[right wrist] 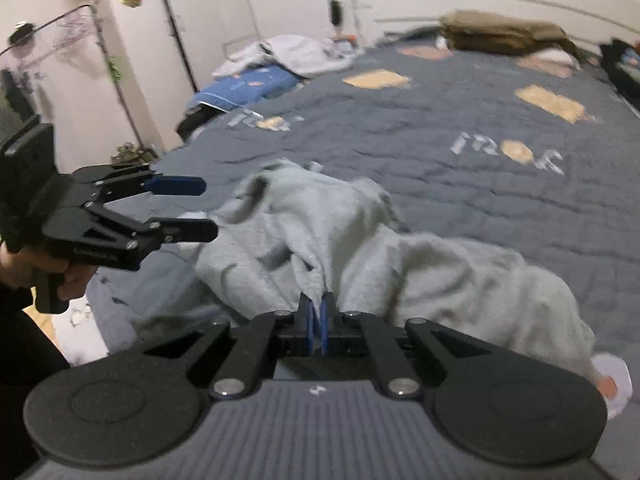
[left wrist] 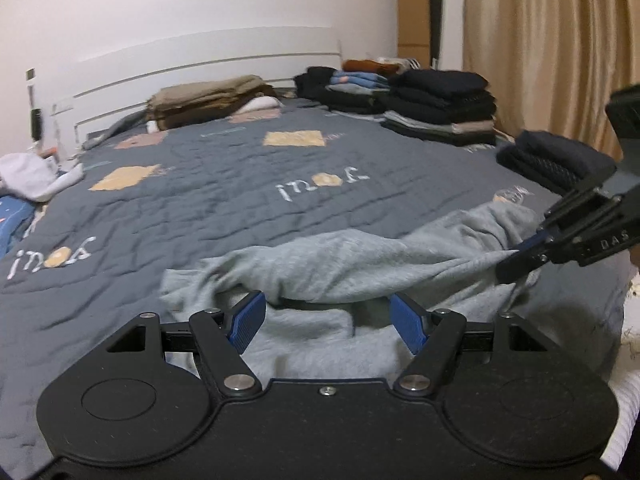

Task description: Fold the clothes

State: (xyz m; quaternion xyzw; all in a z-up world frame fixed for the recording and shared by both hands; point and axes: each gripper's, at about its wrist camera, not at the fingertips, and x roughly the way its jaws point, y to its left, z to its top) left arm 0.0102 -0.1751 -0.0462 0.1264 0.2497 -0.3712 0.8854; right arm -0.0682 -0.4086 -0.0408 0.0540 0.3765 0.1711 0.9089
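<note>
Grey quilted bed (left wrist: pixel 200 200), crumpled grey garment (left wrist: pixel 360 260) in right hand-held gripper (right wrist: pixel 318 308).

"DAS" on right gripper (left wrist: pixel 520 258)

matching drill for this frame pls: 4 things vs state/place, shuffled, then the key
1. left gripper
2. right gripper
3. grey garment
4. dark folded stack

A. crumpled on the near part of the quilt
B. jaws apart, nothing pinched
C. far side of the bed, near the curtain
D. shut on a fold of cloth

Pairs: 1-B, 2-D, 3-A, 4-C
</note>
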